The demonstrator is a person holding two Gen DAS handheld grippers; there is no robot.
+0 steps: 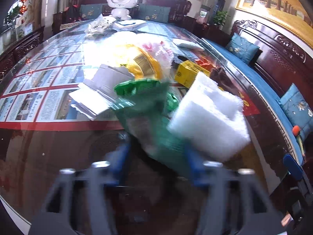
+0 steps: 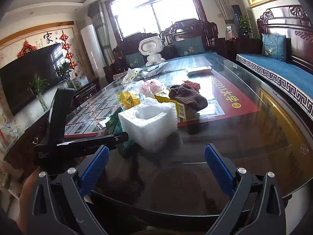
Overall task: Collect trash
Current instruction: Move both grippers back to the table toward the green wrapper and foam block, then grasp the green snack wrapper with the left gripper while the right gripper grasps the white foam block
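Trash lies in a heap on the glass table [image 2: 244, 133]: a green plastic bag [image 1: 144, 105], a white foam block [image 1: 211, 121], a yellow box [image 1: 187, 72], a yellow wrapper [image 1: 144, 62] and folded white paper [image 1: 97, 94]. My left gripper [image 1: 156, 152] is open, its blurred blue fingers on either side of the green bag's near end. In the right wrist view the foam block [image 2: 150, 121] stands ahead of my right gripper [image 2: 156, 156], which is open, empty and above the table's near edge. A brown cloth [image 2: 187, 96] lies on the yellow box [image 2: 176, 105].
A white toy robot [image 2: 151, 52] and clear bags [image 2: 133, 74] sit at the table's far end. A blue-cushioned wooden bench [image 2: 277, 72] runs along the right side. The left gripper's black body [image 2: 58, 121] is at the left in the right wrist view.
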